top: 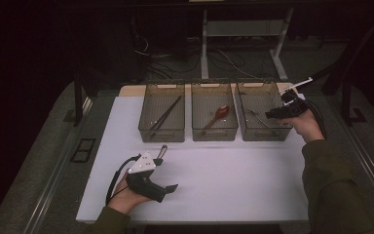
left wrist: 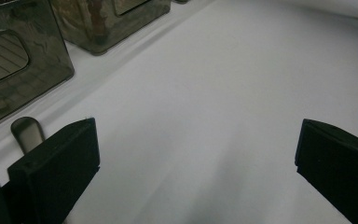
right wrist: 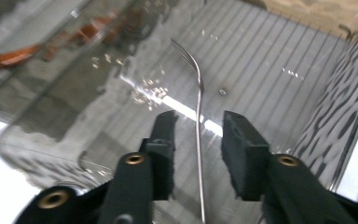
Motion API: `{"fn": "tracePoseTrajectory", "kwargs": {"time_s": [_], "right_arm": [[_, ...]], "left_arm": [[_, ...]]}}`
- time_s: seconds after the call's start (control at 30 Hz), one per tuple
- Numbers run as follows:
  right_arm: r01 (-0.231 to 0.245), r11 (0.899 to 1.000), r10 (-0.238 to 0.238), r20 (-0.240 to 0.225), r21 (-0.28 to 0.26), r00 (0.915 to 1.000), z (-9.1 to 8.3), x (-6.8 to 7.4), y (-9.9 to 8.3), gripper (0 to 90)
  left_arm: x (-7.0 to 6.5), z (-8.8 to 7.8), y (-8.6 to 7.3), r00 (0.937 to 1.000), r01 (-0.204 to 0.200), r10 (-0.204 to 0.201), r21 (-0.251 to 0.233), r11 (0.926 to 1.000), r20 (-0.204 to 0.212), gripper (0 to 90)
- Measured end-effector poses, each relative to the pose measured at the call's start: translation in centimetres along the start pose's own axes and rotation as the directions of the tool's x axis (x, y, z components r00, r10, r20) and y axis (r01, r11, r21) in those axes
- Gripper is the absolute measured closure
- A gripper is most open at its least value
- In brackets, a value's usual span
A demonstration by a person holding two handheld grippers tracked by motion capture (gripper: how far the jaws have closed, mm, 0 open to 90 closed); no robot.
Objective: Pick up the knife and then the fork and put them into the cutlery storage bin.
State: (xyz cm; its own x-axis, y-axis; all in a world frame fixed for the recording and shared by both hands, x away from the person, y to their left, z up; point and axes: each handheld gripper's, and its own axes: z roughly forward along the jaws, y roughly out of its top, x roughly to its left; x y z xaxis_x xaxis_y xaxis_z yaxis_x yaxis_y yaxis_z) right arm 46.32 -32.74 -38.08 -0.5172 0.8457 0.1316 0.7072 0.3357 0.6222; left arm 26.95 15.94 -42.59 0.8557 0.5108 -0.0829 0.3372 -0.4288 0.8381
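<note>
My right gripper [top: 269, 115] reaches into the right-hand clear bin [top: 242, 105]. Its jaws stand apart [right wrist: 199, 122], and the thin handle of a metal fork [right wrist: 193, 63] runs between them with a gap on each side; the fork lies on the bin's ribbed floor. My left gripper [top: 168, 169] rests low over the white table [top: 224, 175], jaws wide open [left wrist: 196, 135] and nothing between them. A rounded metal end [left wrist: 27, 133], like a utensil handle, lies just outside its left jaw.
Three clear bins stand in a row at the back of the table. The left bin [top: 146, 124] holds dark chopsticks [top: 165, 116], and the middle bin [top: 196, 127] holds a red spoon [top: 219, 114]. The bins' walls [left wrist: 23, 60] rise close ahead of the left gripper.
</note>
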Motion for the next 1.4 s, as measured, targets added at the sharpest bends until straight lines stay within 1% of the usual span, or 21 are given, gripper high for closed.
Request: {"fn": "tracePoseTrajectory", "kwargs": {"time_s": [0.07, 0.1, 0.17, 0.27, 0.4, 0.5, 0.53, 0.6, 0.73, 0.83, 0.97, 1.03, 1.07, 1.1, 1.17, 1.2, 1.23, 1.27, 1.37, 1.4], "right_arm": [[-0.008, 0.999, 0.007, -0.024, -0.040, 0.9997, -0.7, 0.3, -0.2, 49.6], [-0.006, 0.999, 0.004, -0.034, -0.049, 0.9994, -1.1, 0.5, -0.2, 47.4], [0.022, 0.997, -0.025, -0.042, -0.073, 0.9988, -1.9, 1.1, -0.5, 44.5], [0.039, 0.992, -0.048, -0.066, -0.122, 0.9967, -3.1, 2.0, -1.1, 42.2], [0.057, 0.984, -0.073, -0.092, -0.169, 0.9930, -4.5, 3.3, -2.1, 39.9], [0.078, 0.980, -0.098, -0.106, -0.183, 0.9895, -5.2, 4.5, -3.1, 38.7], [0.095, 0.978, -0.116, -0.102, -0.186, 0.9880, -5.3, 4.9, -3.5, 38.4], [0.114, 0.975, -0.136, -0.106, -0.191, 0.9850, -5.4, 5.6, -4.2, 37.9], [0.133, 0.971, -0.160, -0.120, -0.201, 0.9798, -5.4, 6.9, -5.7, 36.9], [0.142, 0.967, -0.172, -0.128, -0.210, 0.9768, -5.4, 7.9, -6.9, 35.8], [0.145, 0.967, -0.180, -0.155, -0.211, 0.9714, -4.9, 9.1, -8.7, 33.7], [0.152, 0.966, -0.185, -0.151, -0.209, 0.9710, -4.6, 9.6, -9.5, 32.7], [0.146, 0.966, -0.181, -0.154, -0.212, 0.9714, -4.4, 9.9, -9.9, 32.1], [0.139, 0.967, -0.175, -0.162, -0.211, 0.9711, -4.3, 10.1, -10.3, 31.4], [0.139, 0.967, -0.176, -0.167, -0.213, 0.9701, -4.2, 10.4, -11.1, 30.0], [0.141, 0.967, -0.178, -0.164, -0.212, 0.9703, -4.2, 10.6, -11.5, 29.4], [0.140, 0.966, -0.176, -0.156, -0.215, 0.9719, -4.2, 10.7, -11.9, 29.3], [0.146, 0.964, -0.182, -0.151, -0.223, 0.9716, -4.1, 10.8, -12.2, 28.8], [0.159, 0.963, -0.191, -0.135, -0.217, 0.9721, -4.0, 11.2, -13.3, 27.8], [0.162, 0.963, -0.194, -0.134, -0.213, 0.9719, -4.0, 11.3, -13.6, 27.7]], "left_arm": [[0.0, 0.0, 0.0, 1.0000, 0.001, -0.001, 0.003, 1.0000, 0.001, 0.0], [0.0, 0.0, 0.0, 1.0000, 0.002, -0.002, 0.004, 1.0000, 0.001, 0.0], [0.1, 0.1, 0.0, 1.0000, 0.000, 0.000, 0.012, 0.9999, -0.001, 0.0], [0.1, 0.1, 0.0, 1.0000, 0.003, -0.003, 0.018, 0.9998, -0.006, 0.0], [0.1, 0.0, 0.0, 0.9999, 0.012, -0.011, 0.017, 0.9998, -0.012, 0.0], [0.1, 0.0, -0.1, 0.9998, 0.014, -0.013, 0.020, 0.9997, -0.014, 0.0], [0.1, 0.0, -0.1, 0.9998, 0.015, -0.015, 0.021, 0.9997, -0.016, 0.0], [0.1, 0.0, -0.1, 0.9997, 0.015, -0.014, 0.023, 0.9996, -0.022, 0.0], [0.2, -0.1, -0.1, 0.9993, 0.011, -0.010, 0.031, 0.9995, -0.035, 0.0], [0.3, -0.2, -0.1, 0.9987, 0.017, -0.016, 0.031, 0.9994, -0.048, 0.0], [0.6, -0.2, -0.2, 0.9974, 0.022, -0.018, 0.045, 0.9988, -0.069, 0.0], [0.7, -0.3, -0.3, 0.9967, 0.017, -0.013, 0.057, 0.9982, -0.081, 0.0], [0.8, -0.3, -0.3, 0.9962, 0.025, -0.020, 0.052, 0.9984, -0.085, 0.0], [0.8, -0.5, -0.3, 0.9959, 0.023, -0.018, 0.058, 0.9981, -0.089, 0.0], [1.0, -0.6, -0.4, 0.9947, 0.034, -0.028, 0.056, 0.9978, -0.099, 0.0], [1.0, -0.6, -0.4, 0.9940, 0.037, -0.031, 0.053, 0.9979, -0.105, 0.0], [1.1, -0.6, -0.5, 0.9935, 0.037, -0.030, 0.060, 0.9975, -0.110, 0.0], [1.2, -0.6, -0.5, 0.9931, 0.036, -0.028, 0.070, 0.9969, -0.114, 0.0], [1.4, -0.7, -0.7, 0.9905, 0.031, -0.018, 0.101, 0.9944, -0.136, 5.3], [1.5, -0.7, -0.8, 0.9894, 0.031, -0.014, 0.116, 0.9928, -0.144, 8.3]]}}
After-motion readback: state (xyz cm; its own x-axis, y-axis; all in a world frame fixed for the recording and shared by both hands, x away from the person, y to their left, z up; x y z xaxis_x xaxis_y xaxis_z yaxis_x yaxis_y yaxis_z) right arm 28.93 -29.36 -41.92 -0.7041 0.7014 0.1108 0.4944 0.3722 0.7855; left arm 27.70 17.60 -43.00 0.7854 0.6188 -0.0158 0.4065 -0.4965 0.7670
